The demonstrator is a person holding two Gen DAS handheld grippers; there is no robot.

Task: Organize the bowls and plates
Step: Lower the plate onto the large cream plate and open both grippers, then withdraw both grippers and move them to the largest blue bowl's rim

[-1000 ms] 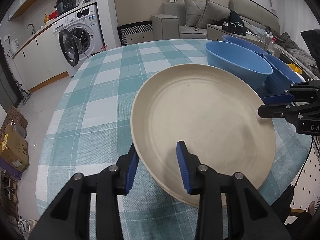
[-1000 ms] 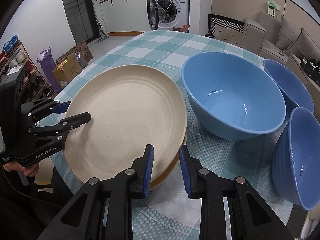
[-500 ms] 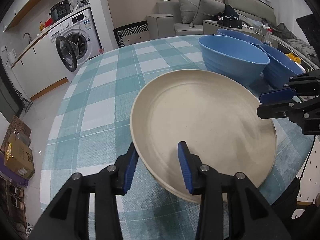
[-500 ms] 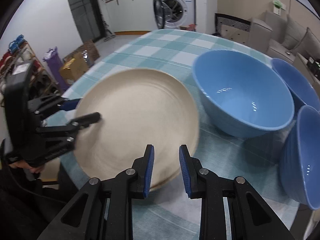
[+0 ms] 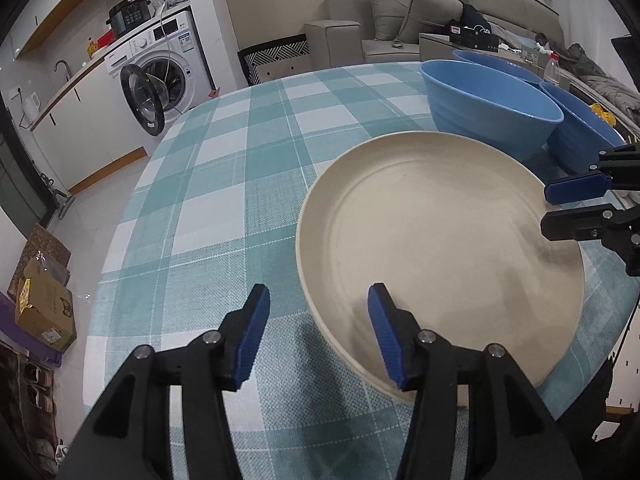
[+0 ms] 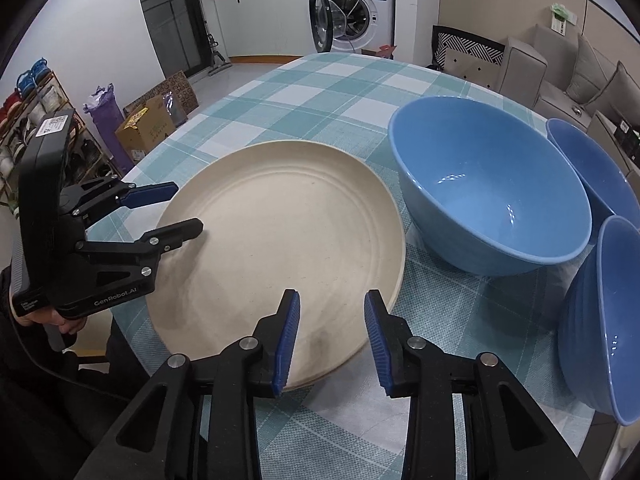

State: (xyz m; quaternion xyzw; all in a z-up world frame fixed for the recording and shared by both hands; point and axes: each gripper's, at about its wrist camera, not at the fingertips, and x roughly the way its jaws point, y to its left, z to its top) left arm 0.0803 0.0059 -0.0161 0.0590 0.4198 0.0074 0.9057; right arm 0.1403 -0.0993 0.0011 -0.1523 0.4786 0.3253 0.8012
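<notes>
Third blue bowl (image 6: 604,340) cut by right edge; plate's near rim (image 5: 360,364) motion-blurred behind tongs.

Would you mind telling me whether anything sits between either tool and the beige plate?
Nothing visible does. The left tool and right tool each straddle the beige plate's rim with jaws that have just been opening; the blue bowls stand off to one side.

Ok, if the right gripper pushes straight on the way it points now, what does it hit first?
Most likely the near rim of the beige plate: the right gripper, its jaws having just been opening, straddles that rim without pressing on it. Depth is unclear; it might meet the checked tablecloth just beside it.
</notes>
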